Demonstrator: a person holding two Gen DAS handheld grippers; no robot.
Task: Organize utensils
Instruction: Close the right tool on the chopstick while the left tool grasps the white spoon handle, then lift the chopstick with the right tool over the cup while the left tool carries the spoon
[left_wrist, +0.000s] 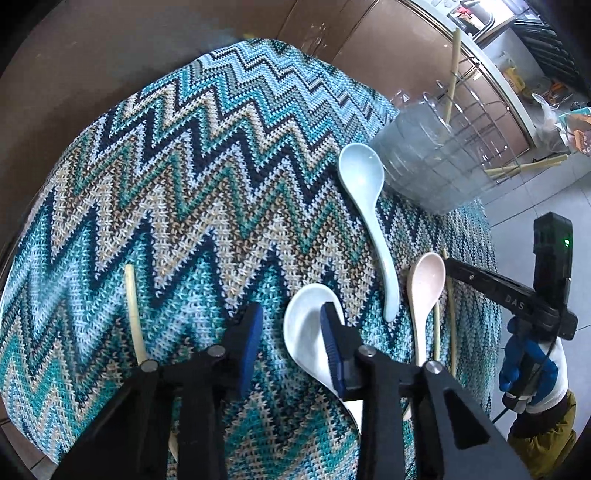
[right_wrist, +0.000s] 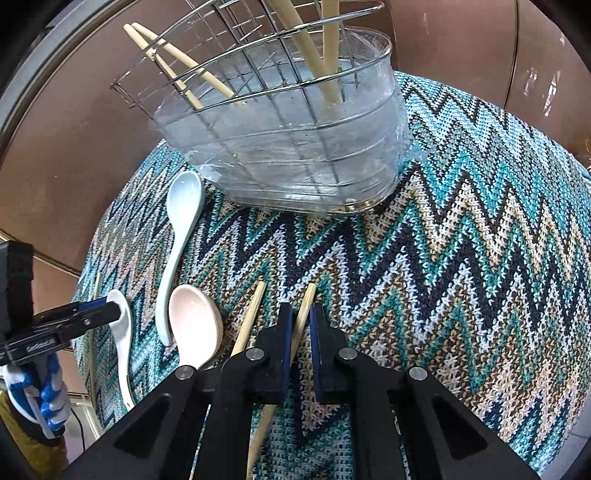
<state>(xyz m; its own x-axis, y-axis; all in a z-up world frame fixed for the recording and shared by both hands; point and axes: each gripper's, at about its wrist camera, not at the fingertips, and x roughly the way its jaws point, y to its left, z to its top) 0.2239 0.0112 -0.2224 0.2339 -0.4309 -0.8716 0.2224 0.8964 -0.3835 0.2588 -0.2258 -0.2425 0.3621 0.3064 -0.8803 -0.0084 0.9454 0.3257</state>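
Round table under a knitted zigzag cloth in teal, navy and beige (right_wrist: 461, 236), brown cabinet fronts behind. Near the cloth's edge stands a wire utensil basket wrapped in clear plastic (right_wrist: 295, 147), with several pale bamboo chopsticks (right_wrist: 328, 62) leaning inside. Loose on the cloth: a light blue ceramic soup spoon (right_wrist: 177, 236), a pale pink spoon (right_wrist: 195, 325) just beside its handle, a white ceramic spoon (left_wrist: 306, 332), and a lone cream chopstick (left_wrist: 133, 314) off to the far left side. Two more bamboo chopsticks lie by the pink spoon. Right gripper (right_wrist: 302, 325) has its blue pads nearly together around one of them (right_wrist: 304, 314); the other (right_wrist: 251, 317) lies free alongside. Left gripper (left_wrist: 291, 339) is part-way apart: one pad sits over the white spoon's bowl, the other over bare cloth, no clamp visible. A gloved hand in blue and white (left_wrist: 532, 369) holds the right tool.
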